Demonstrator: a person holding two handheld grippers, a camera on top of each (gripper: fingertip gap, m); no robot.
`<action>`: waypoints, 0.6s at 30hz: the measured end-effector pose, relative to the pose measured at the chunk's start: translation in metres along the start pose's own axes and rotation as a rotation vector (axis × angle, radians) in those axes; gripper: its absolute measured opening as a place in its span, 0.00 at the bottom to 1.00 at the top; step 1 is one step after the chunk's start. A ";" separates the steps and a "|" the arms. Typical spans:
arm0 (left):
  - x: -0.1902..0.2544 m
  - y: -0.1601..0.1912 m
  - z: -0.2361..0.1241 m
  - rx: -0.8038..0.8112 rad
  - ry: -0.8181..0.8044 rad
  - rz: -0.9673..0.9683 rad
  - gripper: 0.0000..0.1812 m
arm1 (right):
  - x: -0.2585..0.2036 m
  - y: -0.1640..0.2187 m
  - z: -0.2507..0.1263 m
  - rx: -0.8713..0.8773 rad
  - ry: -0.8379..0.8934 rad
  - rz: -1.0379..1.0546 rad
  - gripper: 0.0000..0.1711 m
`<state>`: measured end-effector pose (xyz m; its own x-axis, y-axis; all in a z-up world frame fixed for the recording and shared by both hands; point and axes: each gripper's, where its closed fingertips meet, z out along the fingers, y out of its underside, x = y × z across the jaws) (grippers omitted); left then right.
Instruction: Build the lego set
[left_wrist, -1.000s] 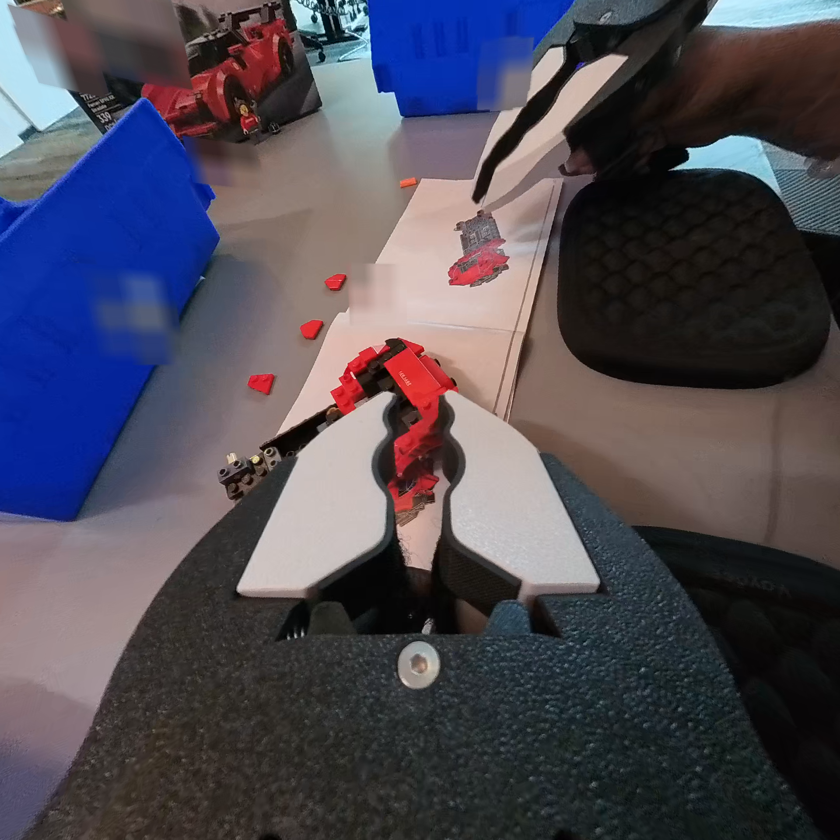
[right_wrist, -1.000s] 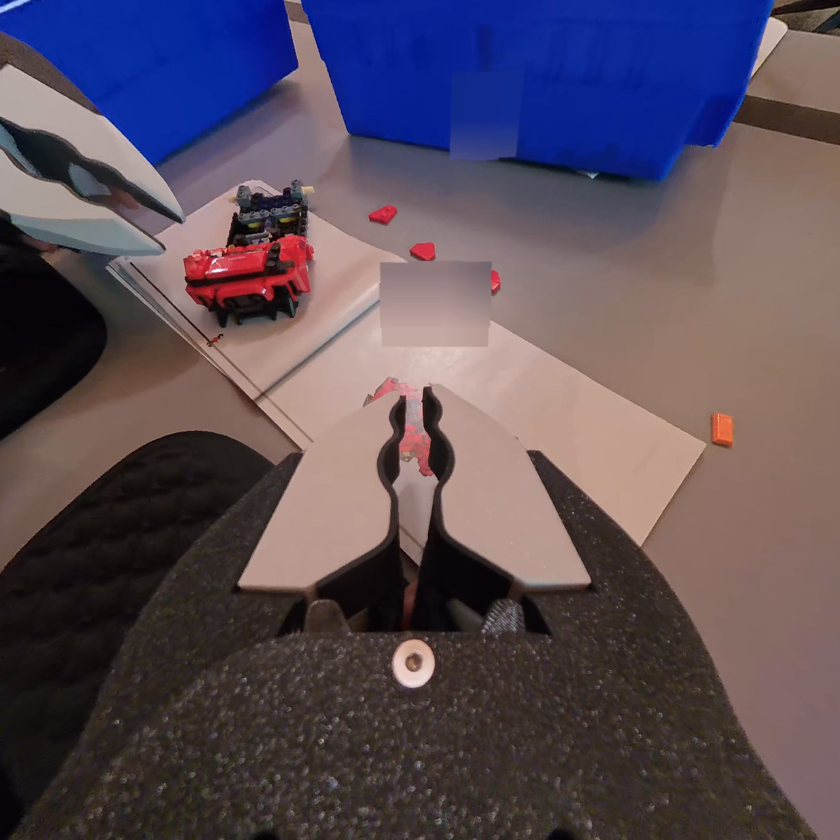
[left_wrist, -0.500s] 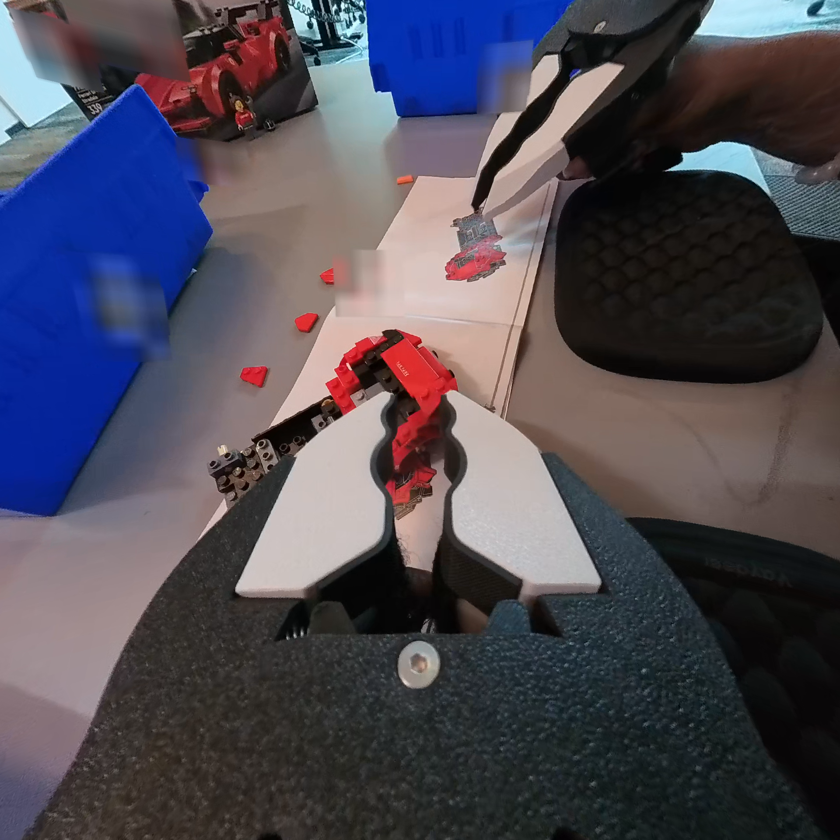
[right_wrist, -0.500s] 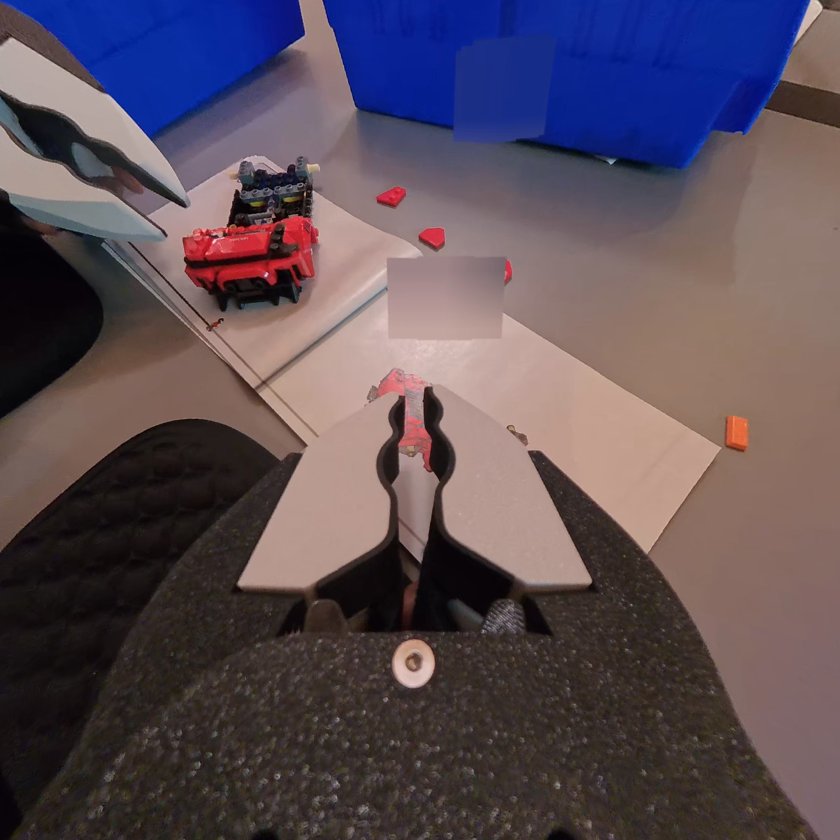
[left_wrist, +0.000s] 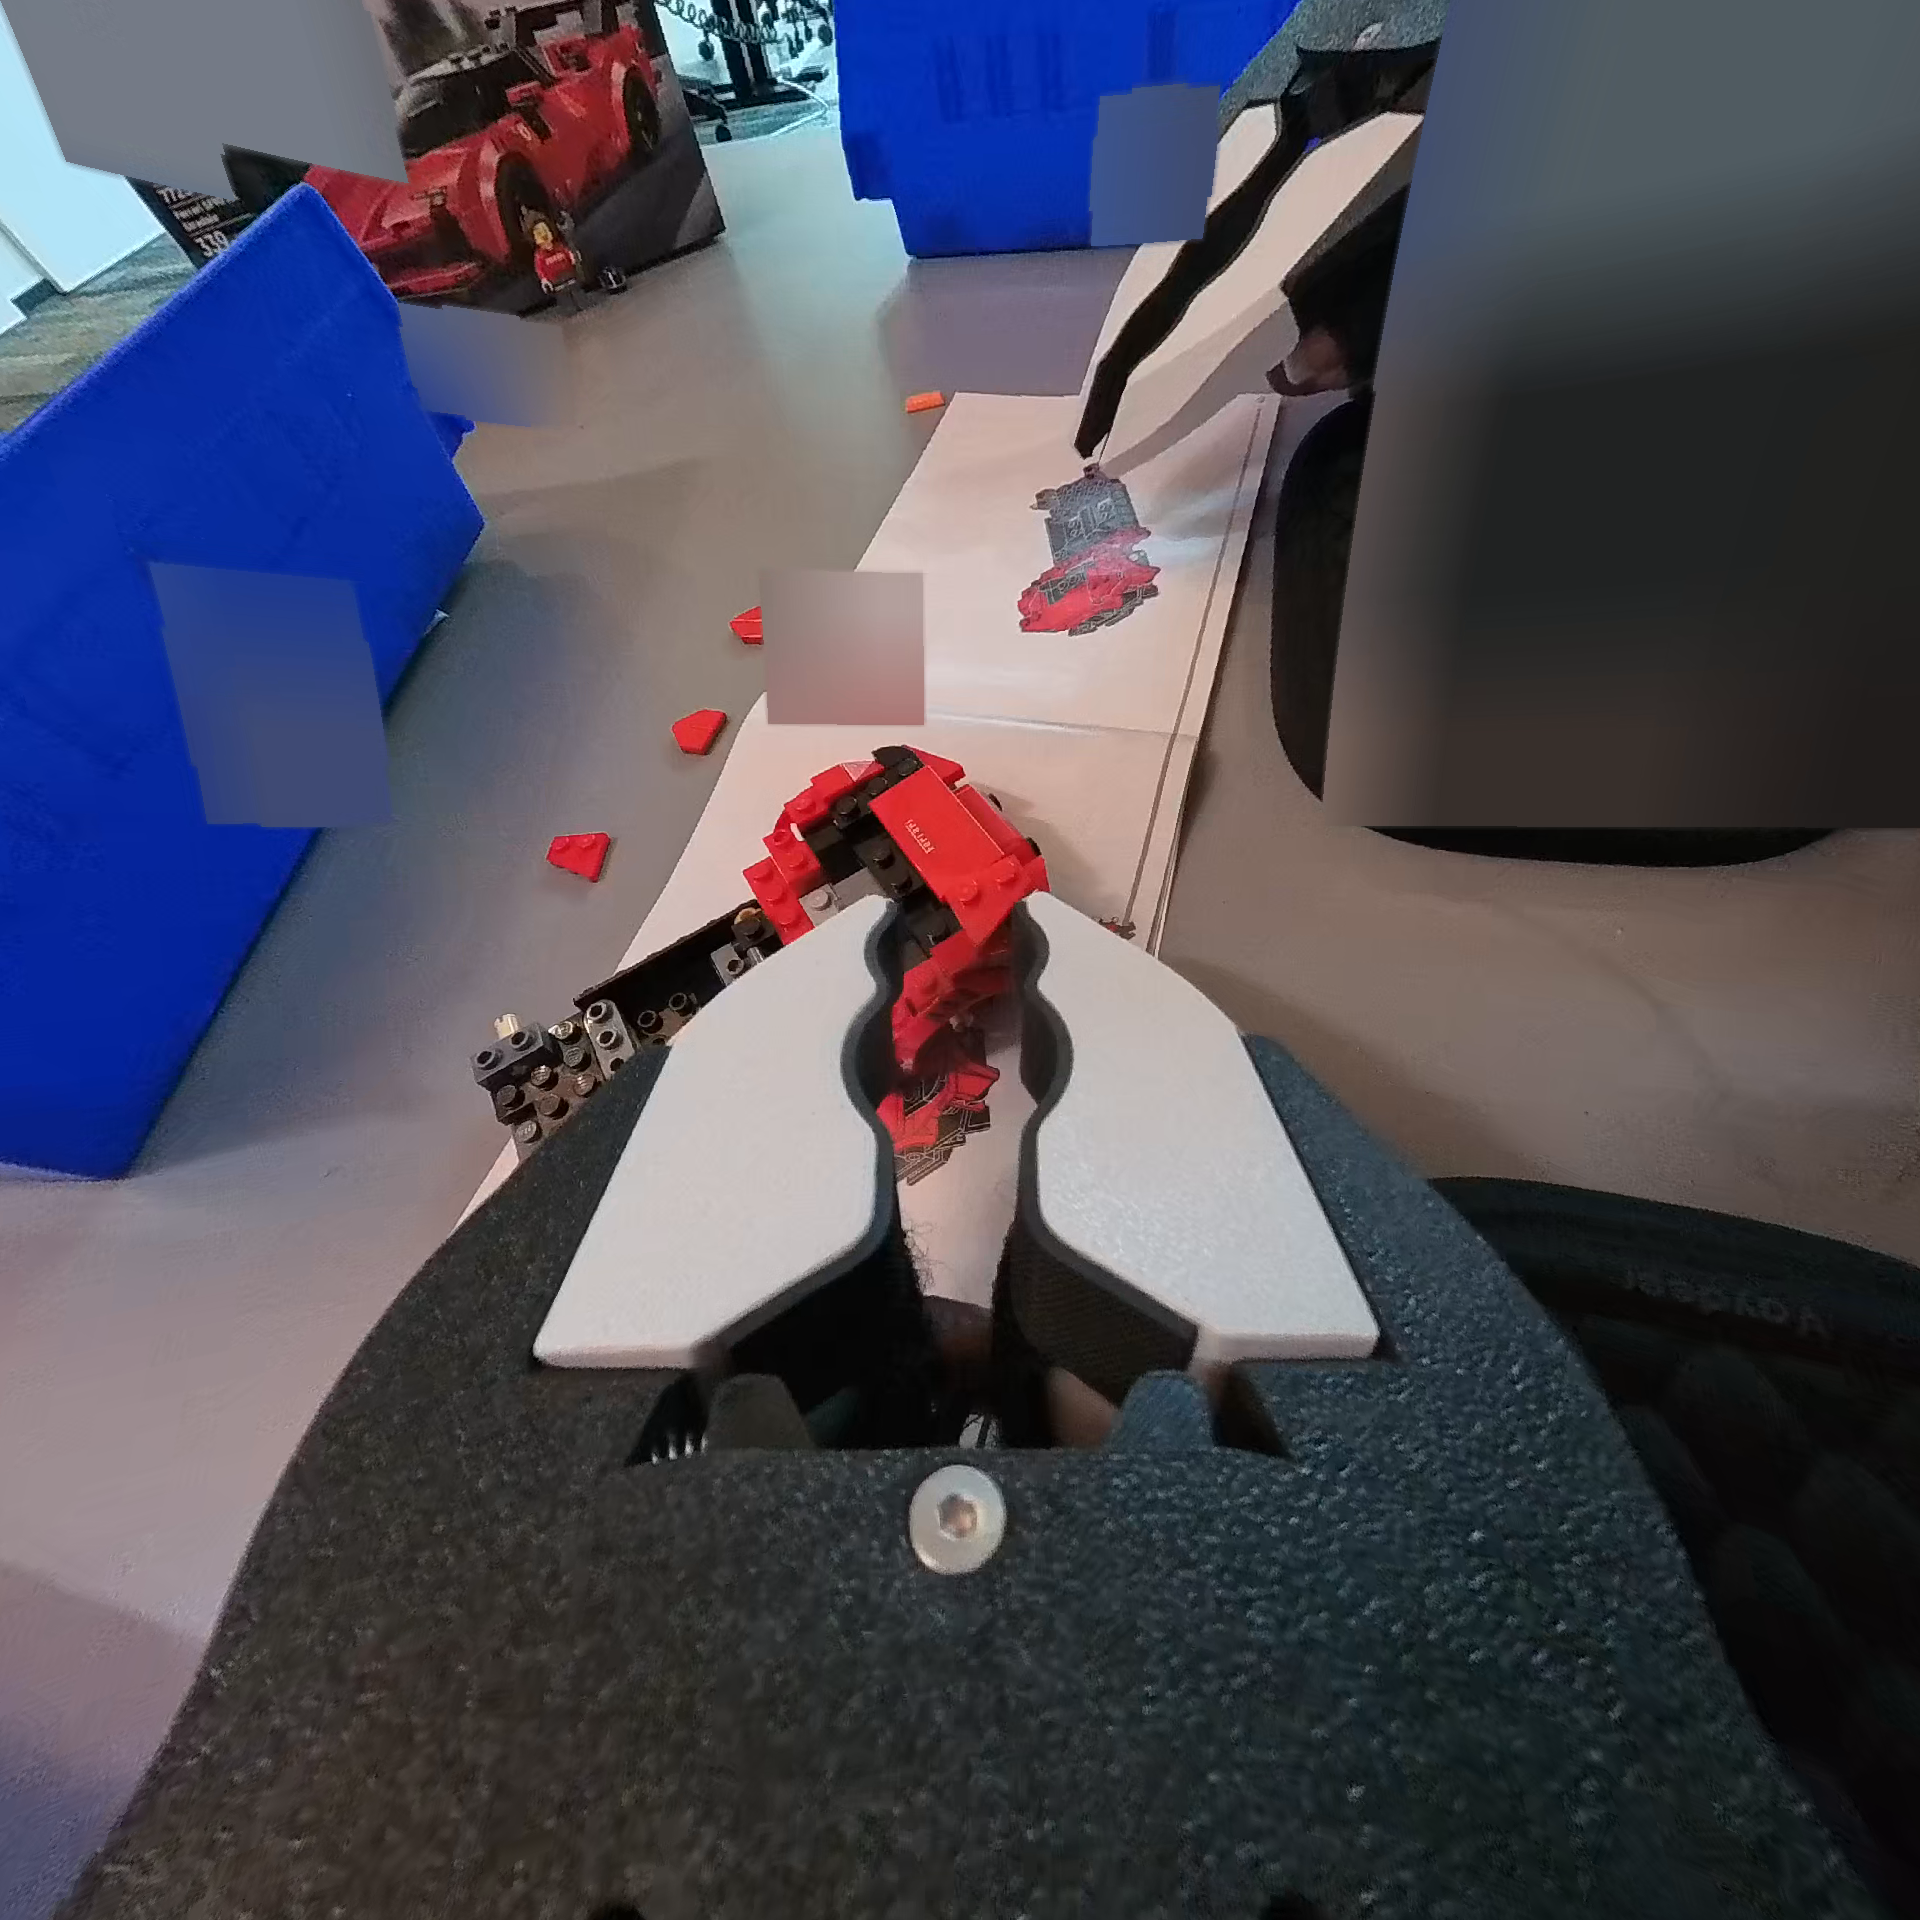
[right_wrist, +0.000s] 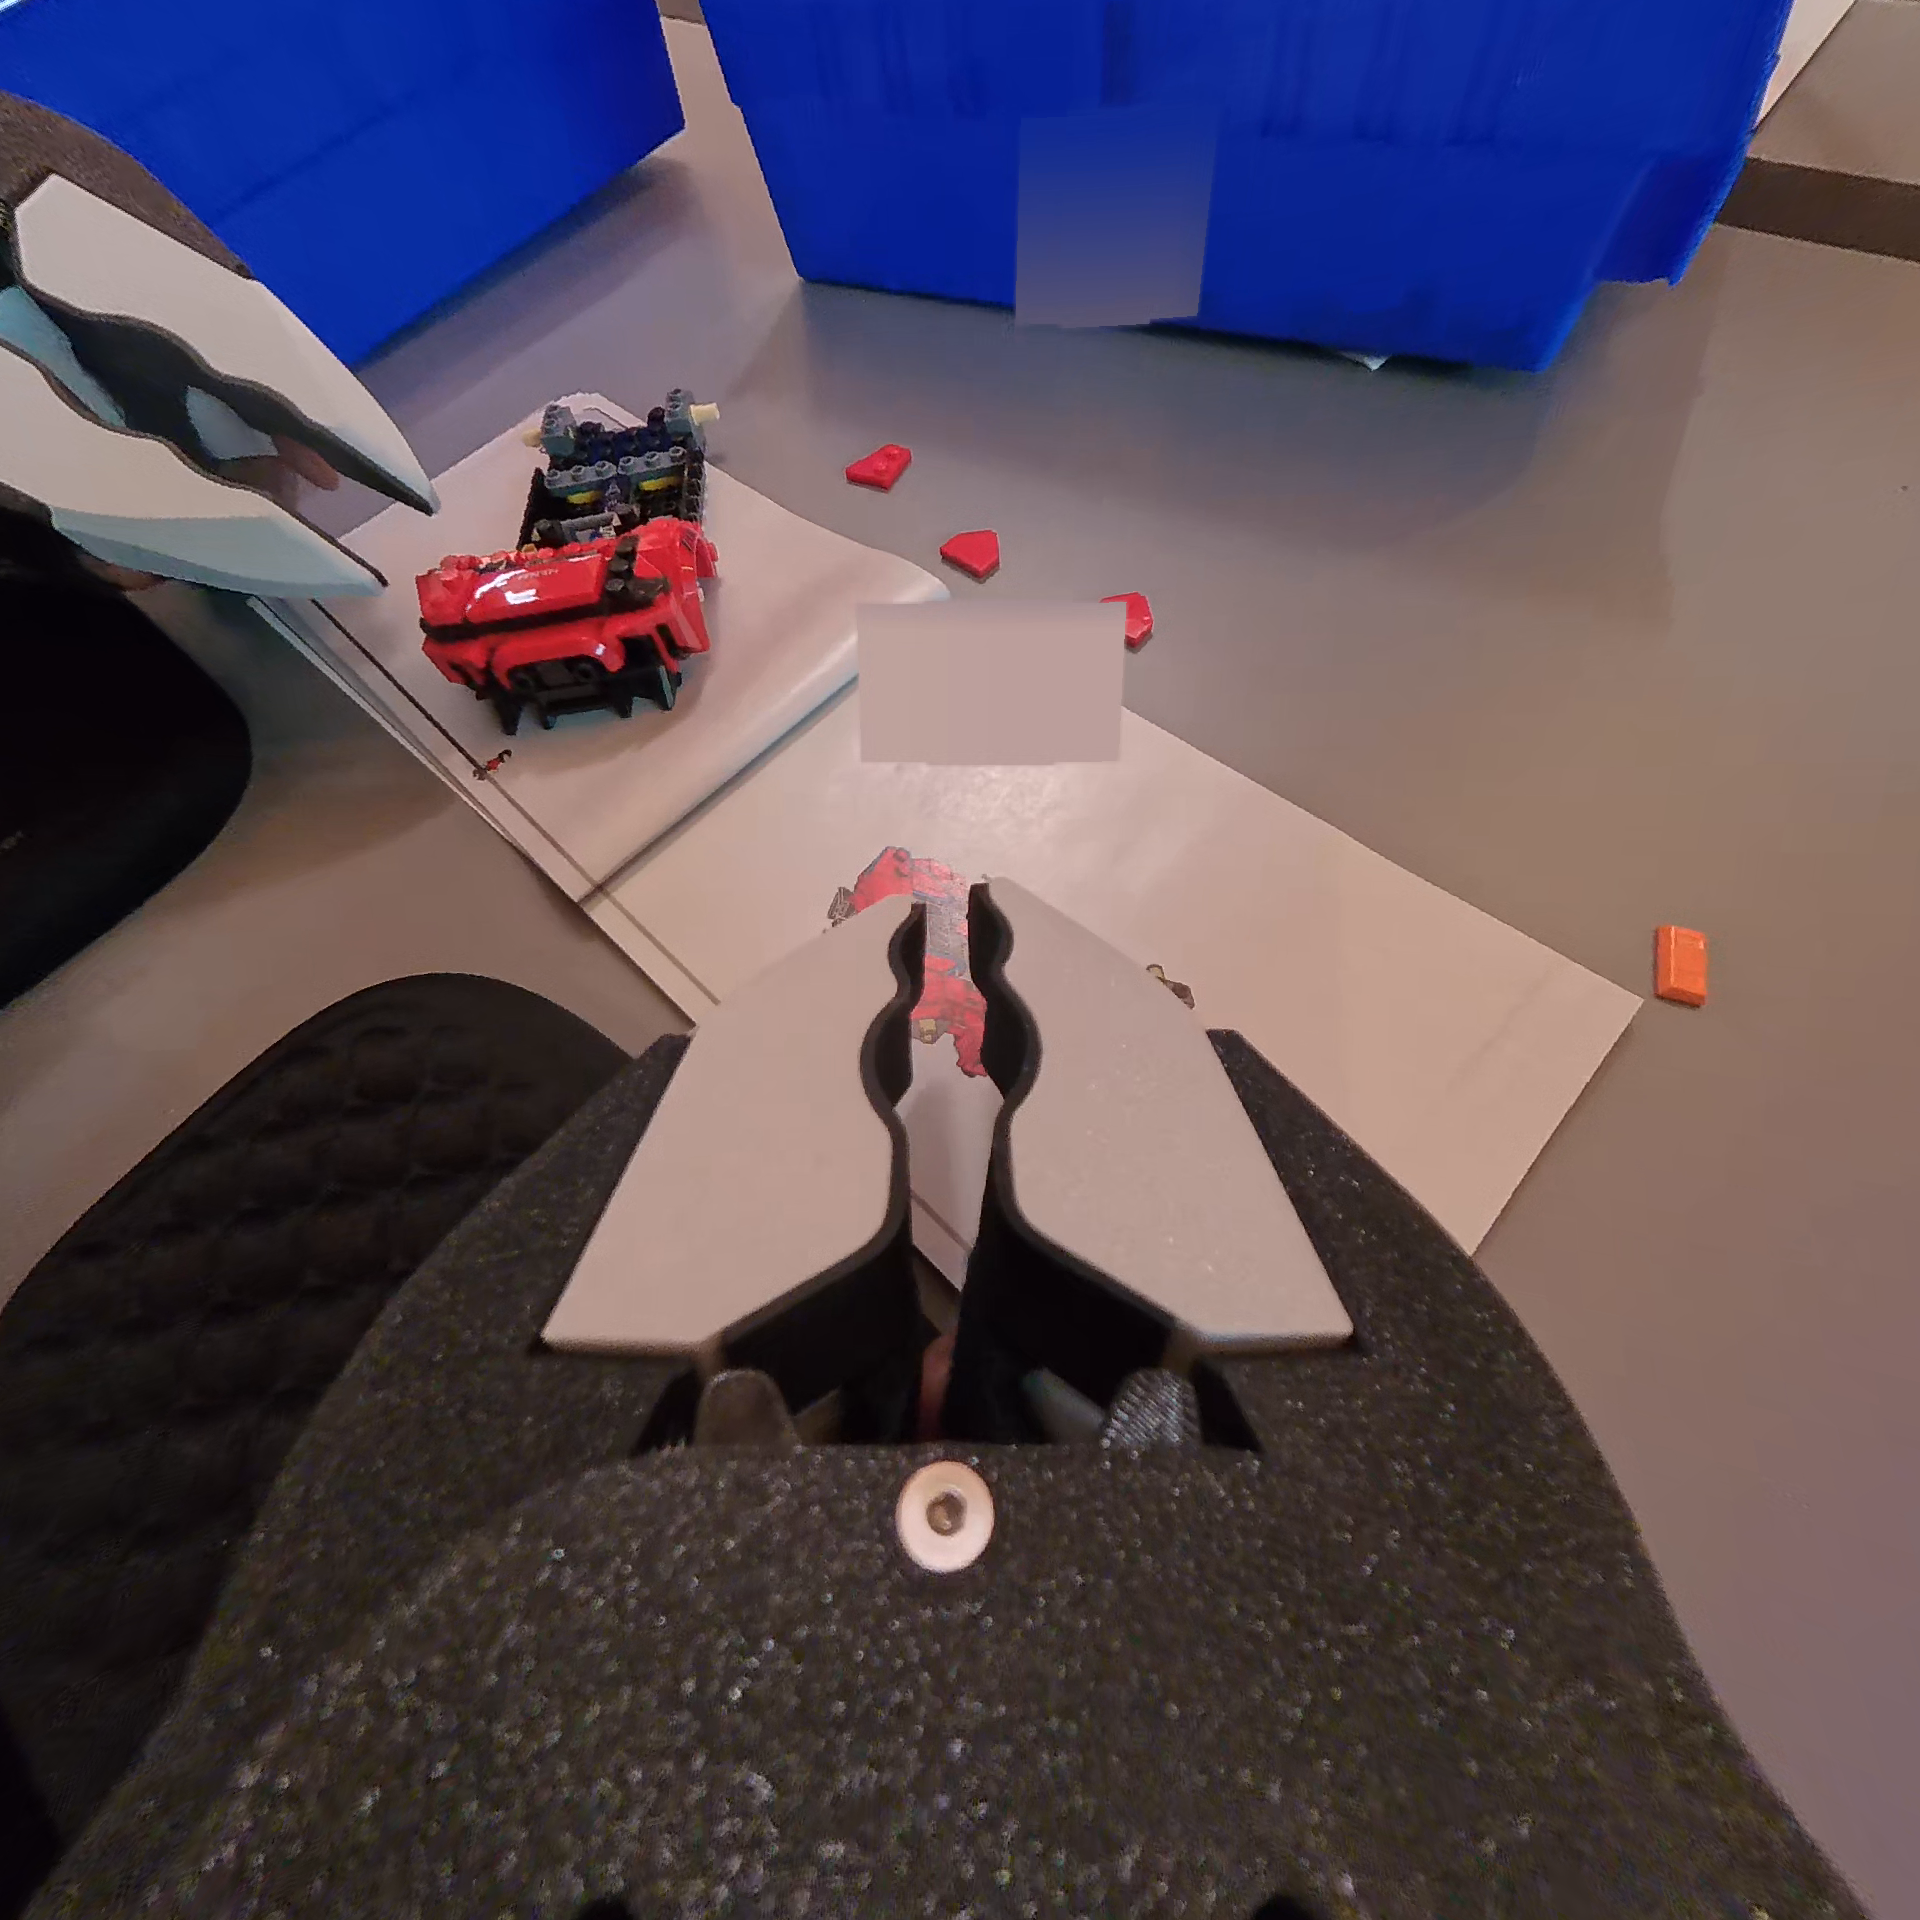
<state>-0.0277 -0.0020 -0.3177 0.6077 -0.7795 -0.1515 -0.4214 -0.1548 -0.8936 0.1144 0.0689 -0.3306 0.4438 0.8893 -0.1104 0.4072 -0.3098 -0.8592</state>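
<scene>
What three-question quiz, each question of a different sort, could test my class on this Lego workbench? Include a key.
1. True or false: the part-built Lego car rests on the open instruction booklet.
2. How many loose red pieces lie on the table beside the booklet?
3. The orange piece lies: A) on the car; B) on the table, off the booklet; C) under the booklet.
Key: 1 true; 2 three; 3 B.
</scene>
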 end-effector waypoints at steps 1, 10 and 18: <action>0.000 0.000 0.000 -0.001 0.000 0.000 0.10 | 0.000 0.000 0.000 -0.002 0.002 -0.002 0.05; 0.001 0.002 0.002 -0.016 0.011 -0.002 0.10 | -0.001 0.001 0.001 -0.007 0.005 -0.014 0.05; 0.000 0.004 0.003 -0.032 0.006 0.004 0.10 | -0.002 0.001 0.001 -0.008 0.005 -0.038 0.05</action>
<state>-0.0270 -0.0011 -0.3229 0.6019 -0.7839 -0.1524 -0.4454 -0.1710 -0.8789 0.1128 0.0668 -0.3315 0.4320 0.8987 -0.0749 0.4306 -0.2786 -0.8585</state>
